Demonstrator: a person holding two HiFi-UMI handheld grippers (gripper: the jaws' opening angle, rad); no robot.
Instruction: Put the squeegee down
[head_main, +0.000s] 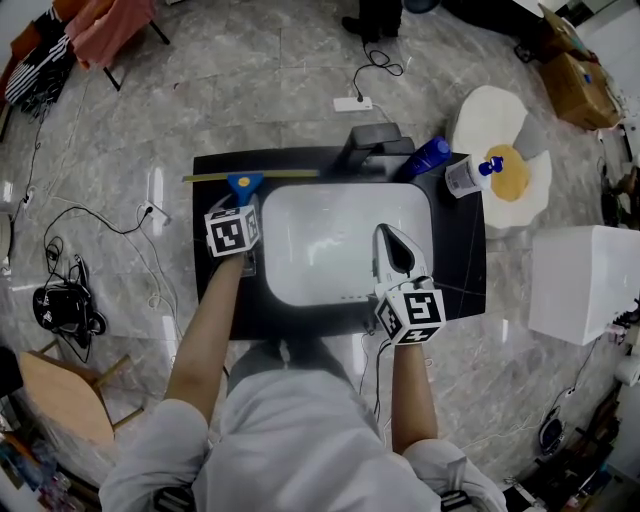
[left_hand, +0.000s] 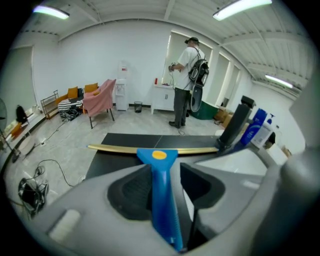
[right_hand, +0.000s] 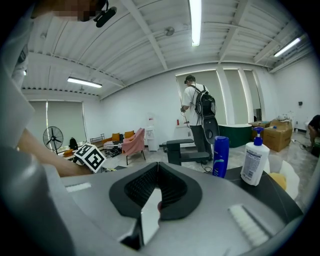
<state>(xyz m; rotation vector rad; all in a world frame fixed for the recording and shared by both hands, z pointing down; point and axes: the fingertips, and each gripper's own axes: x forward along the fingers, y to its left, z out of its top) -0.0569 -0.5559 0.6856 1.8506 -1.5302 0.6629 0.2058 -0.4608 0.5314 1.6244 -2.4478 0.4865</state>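
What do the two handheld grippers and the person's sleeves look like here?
Both the left gripper and right gripper have grey bodies, black ribbed jaw pads and a white cube with black square markers. The person wears a pale short-sleeved shirt.

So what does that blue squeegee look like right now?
The squeegee has a blue, plastic-looking handle with a yellow dot and a long, thin yellowish blade bar across its top. The blade rests on the black counter. The handle sits between the open jaws of the left gripper, with a gap beside it.
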